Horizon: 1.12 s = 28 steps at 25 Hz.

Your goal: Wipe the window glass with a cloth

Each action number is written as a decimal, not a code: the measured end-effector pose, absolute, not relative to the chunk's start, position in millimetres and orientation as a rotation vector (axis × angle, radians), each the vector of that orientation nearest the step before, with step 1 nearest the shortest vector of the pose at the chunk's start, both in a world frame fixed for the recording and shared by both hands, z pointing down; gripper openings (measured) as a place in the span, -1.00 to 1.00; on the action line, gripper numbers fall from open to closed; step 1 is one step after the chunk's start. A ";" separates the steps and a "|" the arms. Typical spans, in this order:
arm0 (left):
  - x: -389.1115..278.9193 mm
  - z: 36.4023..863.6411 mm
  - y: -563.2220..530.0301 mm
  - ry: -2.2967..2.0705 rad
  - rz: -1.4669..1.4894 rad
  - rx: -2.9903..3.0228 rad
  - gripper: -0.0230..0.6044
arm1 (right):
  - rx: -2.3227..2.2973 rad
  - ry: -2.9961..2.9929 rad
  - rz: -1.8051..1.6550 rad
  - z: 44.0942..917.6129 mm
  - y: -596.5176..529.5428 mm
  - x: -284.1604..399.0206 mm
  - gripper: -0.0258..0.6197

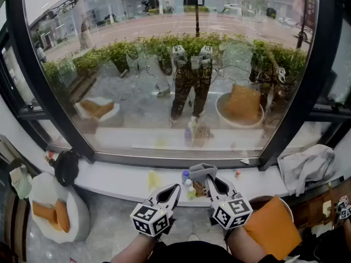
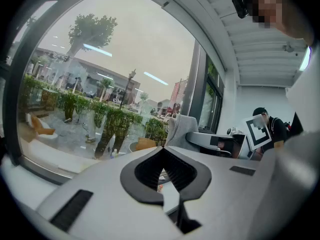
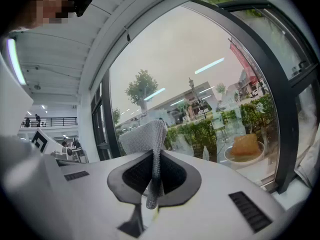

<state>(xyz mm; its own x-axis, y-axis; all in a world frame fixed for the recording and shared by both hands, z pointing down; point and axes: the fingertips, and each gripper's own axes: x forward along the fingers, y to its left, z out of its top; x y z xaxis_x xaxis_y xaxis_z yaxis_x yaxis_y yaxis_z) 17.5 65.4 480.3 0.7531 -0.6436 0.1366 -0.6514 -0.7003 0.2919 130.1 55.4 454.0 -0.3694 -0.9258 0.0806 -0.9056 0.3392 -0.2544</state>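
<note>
The large window glass [image 1: 137, 100] fills the upper head view above a white sill [image 1: 118, 177]. My right gripper [image 1: 204, 171] is low and centre, in front of the sill, shut on a grey cloth [image 1: 198, 170]. In the right gripper view the cloth [image 3: 146, 136] stands pinched upright between the jaws, with the glass [image 3: 190, 79] beyond it. My left gripper [image 1: 174, 189] hangs just left of the right one, shut and holding nothing. The left gripper view shows its jaws closed tip to tip, the cloth [image 2: 180, 128] past them, and the glass [image 2: 95, 74] at left.
Small bottles [image 1: 186, 178] and a yellow item [image 1: 154, 179] stand on the sill near the grippers. A white towel [image 1: 307, 166] lies at the sill's right end and a dark object [image 1: 67, 166] at its left. Round seats with orange cushions [image 1: 55, 212] [image 1: 271, 226] flank me.
</note>
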 end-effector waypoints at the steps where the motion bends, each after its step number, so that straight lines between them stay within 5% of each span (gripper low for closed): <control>1: 17.0 480.1 64.6 -1.002 0.035 2.630 -0.90 | -1.718 2.506 -0.394 453.7 54.5 129.8 -0.80; 28: -13.9 473.1 37.8 -1.064 0.058 2.629 -0.90 | -1.740 2.495 -0.368 451.7 25.5 109.4 -0.80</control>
